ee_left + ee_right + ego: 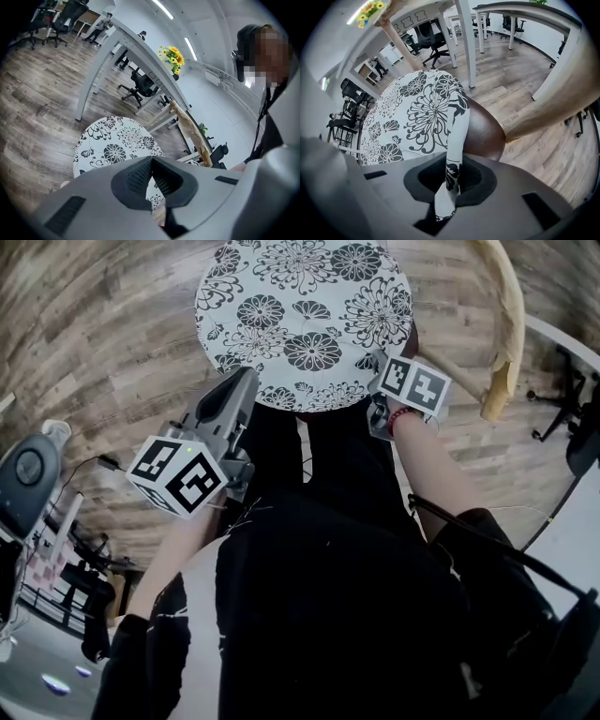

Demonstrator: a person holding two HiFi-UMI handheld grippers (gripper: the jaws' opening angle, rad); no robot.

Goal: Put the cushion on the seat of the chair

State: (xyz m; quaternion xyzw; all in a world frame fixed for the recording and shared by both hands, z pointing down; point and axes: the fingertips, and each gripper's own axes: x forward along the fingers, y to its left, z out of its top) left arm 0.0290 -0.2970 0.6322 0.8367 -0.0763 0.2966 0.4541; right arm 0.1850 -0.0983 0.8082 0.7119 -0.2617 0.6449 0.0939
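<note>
The right gripper [452, 177] is pinching the cushion's [305, 320] edge over the brown seat [485, 131]. The left gripper [152, 164], pressed together and empty, is hovering beside the cushion. A wooden backrest [506, 324] is curving along the cushion's far side.

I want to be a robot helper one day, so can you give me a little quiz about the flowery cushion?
1. True or false: the cushion is plain white.
2. Which hand-held gripper pinches the cushion's edge? A: left. B: right.
3. What colour is the seat under the cushion?
Key: 1 false, it has black flowers. 2 B, the right hand-held gripper. 3 brown.
</note>
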